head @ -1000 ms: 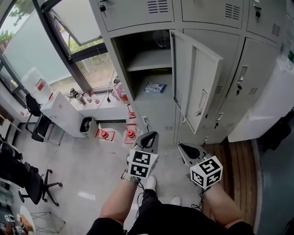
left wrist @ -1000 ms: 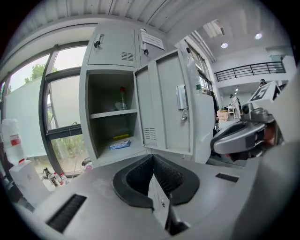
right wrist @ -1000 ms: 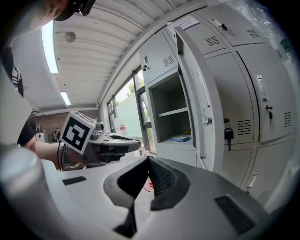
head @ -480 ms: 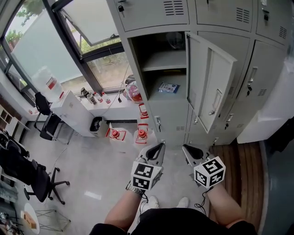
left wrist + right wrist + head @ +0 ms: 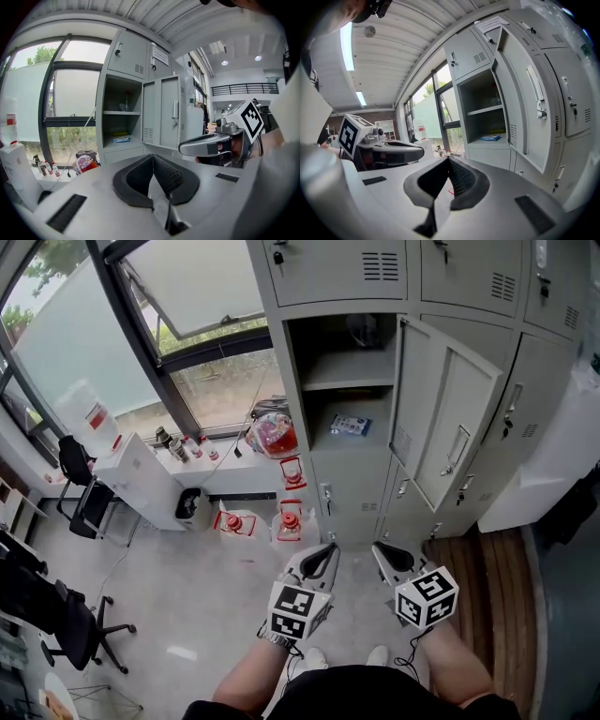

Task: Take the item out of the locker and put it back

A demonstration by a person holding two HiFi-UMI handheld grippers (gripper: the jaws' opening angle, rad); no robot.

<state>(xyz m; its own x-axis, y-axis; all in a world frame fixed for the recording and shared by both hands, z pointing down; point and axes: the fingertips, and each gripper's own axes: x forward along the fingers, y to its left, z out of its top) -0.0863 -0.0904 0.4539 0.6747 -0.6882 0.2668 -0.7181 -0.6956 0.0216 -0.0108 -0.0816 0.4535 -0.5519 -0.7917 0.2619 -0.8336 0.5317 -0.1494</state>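
One blue packet (image 5: 350, 425) lies flat on the lower level of the single open locker (image 5: 300, 399), beneath its one shelf (image 5: 349, 381) and beside the one swung-out door (image 5: 448, 423). It is well apart from the two grippers. The left gripper (image 5: 329, 547) and right gripper (image 5: 378, 547) each have jaws pressed together, holding nothing. Only the head view shows the floor (image 5: 187, 596). Only the gripper views show the ceiling (image 5: 384, 56).

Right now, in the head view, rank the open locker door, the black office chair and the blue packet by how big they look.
1. open locker door
2. black office chair, clearly smaller
3. blue packet, by far the smallest
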